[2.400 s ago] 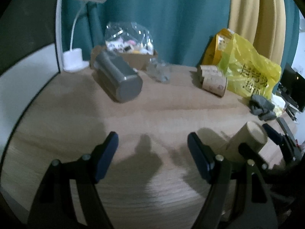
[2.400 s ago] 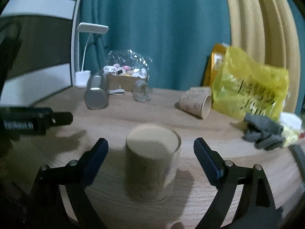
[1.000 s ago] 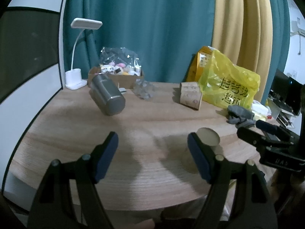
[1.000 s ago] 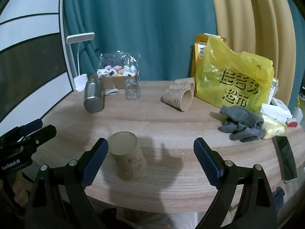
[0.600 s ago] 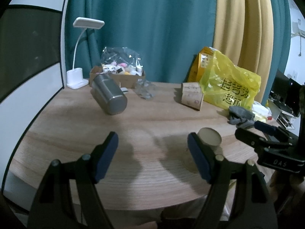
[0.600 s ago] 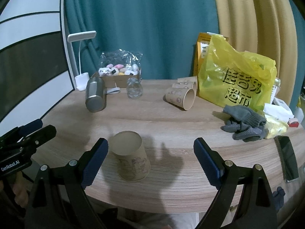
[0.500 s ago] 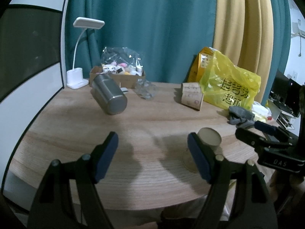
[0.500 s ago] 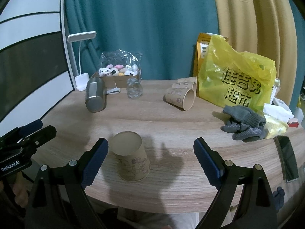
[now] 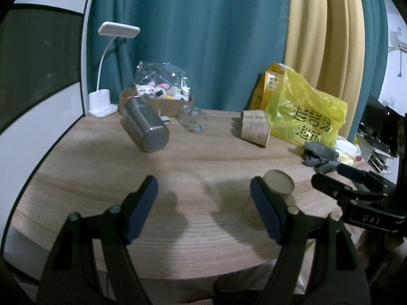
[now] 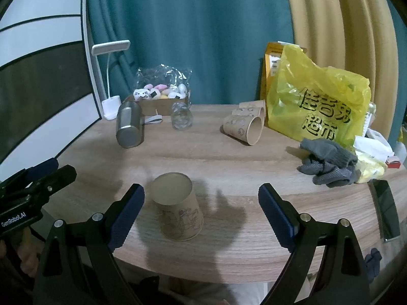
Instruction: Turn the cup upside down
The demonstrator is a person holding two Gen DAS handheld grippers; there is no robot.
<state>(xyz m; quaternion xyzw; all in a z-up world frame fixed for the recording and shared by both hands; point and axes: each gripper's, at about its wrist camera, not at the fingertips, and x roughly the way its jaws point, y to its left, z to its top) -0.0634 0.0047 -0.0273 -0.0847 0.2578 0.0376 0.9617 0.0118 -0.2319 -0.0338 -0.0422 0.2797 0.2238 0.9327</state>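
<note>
Cup [image 10: 178, 211] inverted, whole in right view, half-hidden in left; both grippers spread

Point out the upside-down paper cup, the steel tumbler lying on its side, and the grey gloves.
paper cup [image 10: 181, 212], right wrist view, printed side wall.
steel tumbler [image 10: 128, 124], right wrist view, body.
grey gloves [image 10: 328, 161], right wrist view, middle of pile.

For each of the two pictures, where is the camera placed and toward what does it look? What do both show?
Left wrist: on the left gripper, open, looking across the wooden table toward the curtain; the right gripper shows at right.
Right wrist: on the right gripper, open, above the upside-down paper cup; the left gripper shows at left.
Shared: the paper cup, steel tumbler, yellow bag, grey gloves.
</note>
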